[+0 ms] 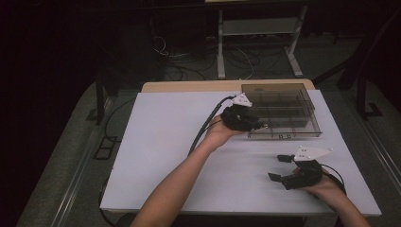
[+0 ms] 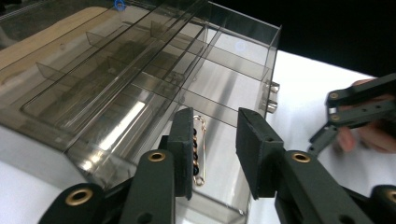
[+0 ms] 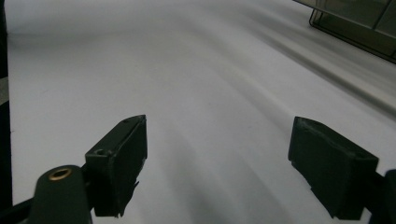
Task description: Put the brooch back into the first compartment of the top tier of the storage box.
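Note:
A smoky clear plastic organiser box point(image 1: 302, 126) with several divided compartments stands at the table's far right. My left gripper point(image 1: 263, 126) reaches over its near left corner. In the left gripper view the jaws point(image 2: 215, 140) stand open over a front compartment of the box point(image 2: 140, 70). A gold safety pin strung with dark beads point(image 2: 196, 151) lies right beside the left pad, and nothing presses on it from the other side. My right gripper point(image 1: 279, 168) rests low near the table's front right, open wide point(image 3: 217, 149) with only bare tabletop between its pads.
The white table top point(image 1: 165, 156) stretches to the left and front of the box. The box's corner point(image 3: 359, 23) shows at the upper right of the right gripper view. The right gripper point(image 2: 359, 107) and a hand appear beyond the box in the left gripper view.

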